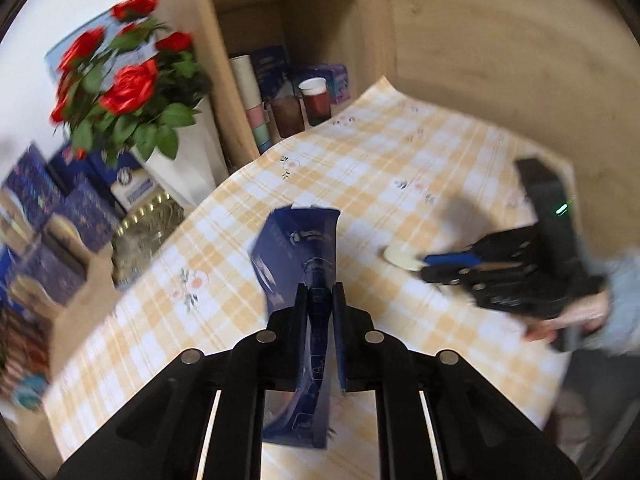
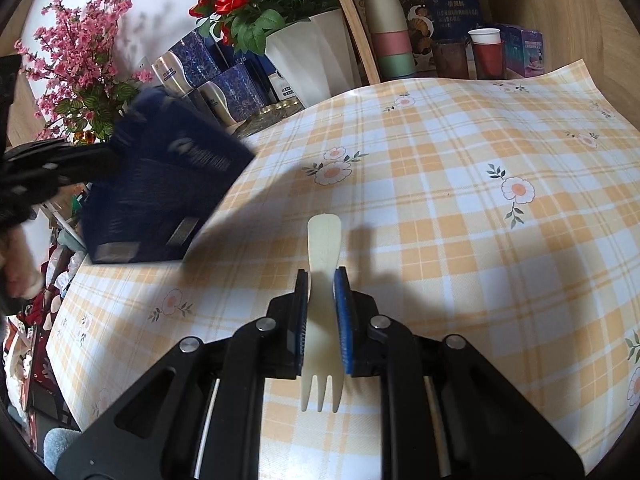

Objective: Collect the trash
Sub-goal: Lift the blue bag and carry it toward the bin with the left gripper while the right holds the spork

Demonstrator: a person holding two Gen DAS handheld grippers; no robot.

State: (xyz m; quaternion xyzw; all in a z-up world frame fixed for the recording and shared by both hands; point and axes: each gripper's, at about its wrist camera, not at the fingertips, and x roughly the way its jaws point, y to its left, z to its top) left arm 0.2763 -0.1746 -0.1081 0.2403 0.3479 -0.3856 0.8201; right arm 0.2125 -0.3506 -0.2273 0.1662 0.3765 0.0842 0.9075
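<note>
A flattened dark blue carton (image 1: 298, 264) hangs above the checked tablecloth (image 1: 400, 168), pinched edge-on by my left gripper (image 1: 320, 292), which is shut on it. The right wrist view shows the same carton (image 2: 164, 184) lifted over the table's left edge, with the left gripper (image 2: 100, 160) at its side. My right gripper (image 2: 322, 280) is shut on a cream plastic fork (image 2: 323, 240); the handle points away and the tines (image 2: 320, 394) stick out toward the camera. From the left wrist view the right gripper (image 1: 432, 262) sits low over the cloth at the right, a hand behind it.
A white pot of red roses (image 2: 308, 52), blue gift boxes (image 2: 236, 84) and pink blossoms (image 2: 76, 52) crowd the table's far left. Stacked cups (image 2: 390, 28), a red cup (image 2: 488, 56) and boxes stand on the shelf behind. A wooden wall (image 1: 500, 40) borders the right.
</note>
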